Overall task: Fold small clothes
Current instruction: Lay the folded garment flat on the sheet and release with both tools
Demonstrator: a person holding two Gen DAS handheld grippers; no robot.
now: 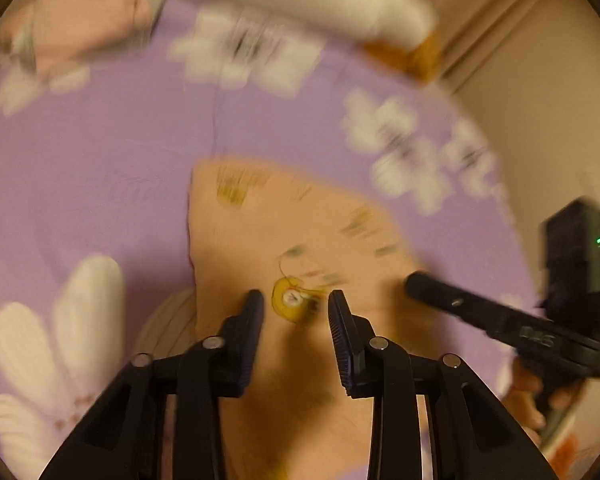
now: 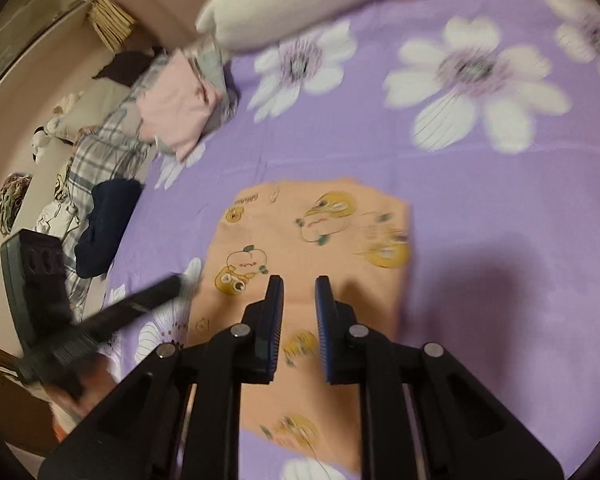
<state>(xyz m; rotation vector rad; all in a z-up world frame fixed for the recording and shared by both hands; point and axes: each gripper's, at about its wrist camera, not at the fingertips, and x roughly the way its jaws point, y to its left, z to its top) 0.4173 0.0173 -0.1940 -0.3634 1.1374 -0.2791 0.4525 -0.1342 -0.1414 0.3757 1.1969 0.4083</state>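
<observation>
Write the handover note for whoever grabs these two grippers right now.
Left gripper: jaws open, empty, above the peach cloth.
Right gripper: jaws open, narrower gap, empty, above the same cloth.
Cloth lies flat on the purple sheet; whether it is already folded is unclear.
Pink folded piece sits on the pile at the sheet's edge.
Left: grip the peach cloth, fold it, stack it.

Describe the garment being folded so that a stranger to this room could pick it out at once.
Start from the purple bedsheet printed with large white flowers. In its middle, straight ahead of both tongs, lies a small peach cloth spread flat. Its print of little yellow cartoon animals sets it apart from the plain pink folded cloth at the sheet's far left edge and the white pillow beyond.
</observation>
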